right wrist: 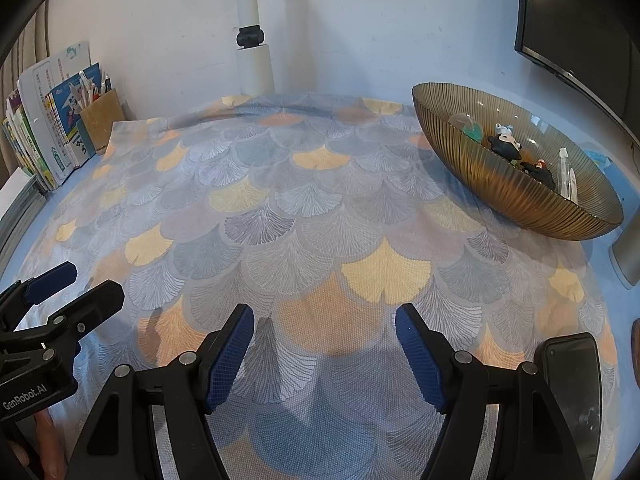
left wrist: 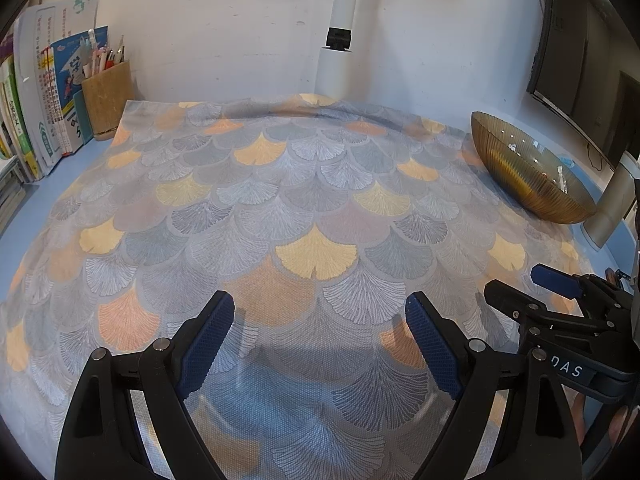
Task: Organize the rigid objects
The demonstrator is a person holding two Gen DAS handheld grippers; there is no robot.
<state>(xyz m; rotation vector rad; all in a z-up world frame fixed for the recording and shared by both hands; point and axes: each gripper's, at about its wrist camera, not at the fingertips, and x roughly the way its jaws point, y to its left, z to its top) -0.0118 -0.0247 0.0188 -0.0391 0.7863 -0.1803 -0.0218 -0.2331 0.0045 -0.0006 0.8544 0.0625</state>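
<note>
Figurines [right wrist: 506,145] in amber bowl [right wrist: 500,188]; "GenRobot.AI" left tool [right wrist: 70,288], "DAS" right tool [right wrist: 324,334], both wide, empty

Setting is reading as a home study or desk corner. Books [left wrist: 24,120] are standing upright against the white wall, beside a woven holder [left wrist: 106,98] bristling with pens. A patterned cloth [left wrist: 280,220] is covering the blue desk top, a monitor [left wrist: 580,60] is hanging at the right, near a ribbed amber glass bowl [right wrist: 500,184].

From my feeds, the bowl [right wrist: 516,184] hides its contents behind its near wall; small dark figures [right wrist: 506,146] stay indistinct. The monitor [left wrist: 580,60] runs off frame.
</note>
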